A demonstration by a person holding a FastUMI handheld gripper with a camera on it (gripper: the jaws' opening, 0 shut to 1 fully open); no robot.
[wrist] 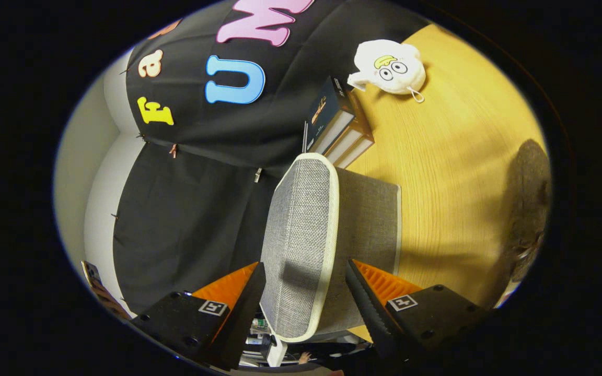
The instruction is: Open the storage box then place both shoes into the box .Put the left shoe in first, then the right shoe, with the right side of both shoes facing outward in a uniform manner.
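There is one claw (306, 292) with two fingers (238, 297), spread apart on either side of the one grey fabric storage box (301, 235) without pressing it. One wooden desk (452, 172) carries the things. Beyond the box stand three books (340, 128) in one stack. One white plush toy (390, 67) lies past the books.

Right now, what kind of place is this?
Likely a staged tabletop booth: black cloth wall, wooden table with books, a plush toy. Gripper open around the grey box lid.
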